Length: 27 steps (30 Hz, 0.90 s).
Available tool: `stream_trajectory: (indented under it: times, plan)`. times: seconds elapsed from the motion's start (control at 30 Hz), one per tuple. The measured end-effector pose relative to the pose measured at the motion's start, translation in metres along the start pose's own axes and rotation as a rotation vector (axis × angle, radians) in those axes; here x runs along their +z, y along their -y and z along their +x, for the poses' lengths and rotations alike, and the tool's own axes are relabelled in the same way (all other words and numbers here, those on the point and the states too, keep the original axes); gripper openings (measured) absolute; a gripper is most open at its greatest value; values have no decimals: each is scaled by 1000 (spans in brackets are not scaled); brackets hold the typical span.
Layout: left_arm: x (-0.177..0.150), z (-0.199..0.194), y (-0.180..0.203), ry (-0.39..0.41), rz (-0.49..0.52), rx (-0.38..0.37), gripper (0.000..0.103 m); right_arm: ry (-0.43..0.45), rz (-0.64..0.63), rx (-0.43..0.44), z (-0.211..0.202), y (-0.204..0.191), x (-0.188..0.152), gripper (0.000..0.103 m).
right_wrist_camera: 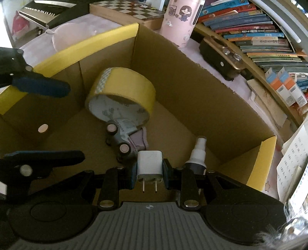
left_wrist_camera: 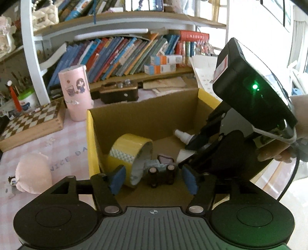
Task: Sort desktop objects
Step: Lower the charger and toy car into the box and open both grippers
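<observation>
A cardboard box with yellow-edged flaps [left_wrist_camera: 146,113] [right_wrist_camera: 188,80] stands open on the desk. Inside lie a roll of yellow tape [left_wrist_camera: 130,152] [right_wrist_camera: 123,92], a small toy car [left_wrist_camera: 162,174] [right_wrist_camera: 120,137] and a white spray bottle [left_wrist_camera: 182,135] [right_wrist_camera: 198,152]. My right gripper [right_wrist_camera: 149,169] is shut on a white plug adapter [right_wrist_camera: 149,165], prongs toward the camera, held low inside the box; it shows in the left wrist view [left_wrist_camera: 194,153]. My left gripper [left_wrist_camera: 153,177] is open and empty over the box's near edge; its blue fingers [right_wrist_camera: 41,86] show in the right wrist view.
A pink tumbler [left_wrist_camera: 76,92] [right_wrist_camera: 181,21], a chessboard box [left_wrist_camera: 32,123] [right_wrist_camera: 130,11] and a pink plush [left_wrist_camera: 32,173] [right_wrist_camera: 73,32] stand around the box on the pink cloth. A dark wooden case [left_wrist_camera: 119,94] [right_wrist_camera: 221,57] and shelves of books [left_wrist_camera: 125,55] lie behind.
</observation>
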State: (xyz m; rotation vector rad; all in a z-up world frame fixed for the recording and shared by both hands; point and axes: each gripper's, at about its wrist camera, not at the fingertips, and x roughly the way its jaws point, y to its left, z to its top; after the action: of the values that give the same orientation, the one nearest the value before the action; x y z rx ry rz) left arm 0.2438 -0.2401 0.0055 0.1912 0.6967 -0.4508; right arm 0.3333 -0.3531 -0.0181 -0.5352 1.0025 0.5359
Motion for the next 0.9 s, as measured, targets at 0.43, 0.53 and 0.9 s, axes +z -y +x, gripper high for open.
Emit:
stream_trajectory:
  times: [0.43,0.53,0.9]
  plan:
    - [1,-42,-4,135,-54,56,90,232,73,-191,-61,-10,-12,66]
    - [-1,-52,-5,161,-75,77,93,292,137,-248,-80,-12,-21,76]
    - [-23,-82,-9,196,-122,91,98,444,452,-298,-134,-34,-66,87]
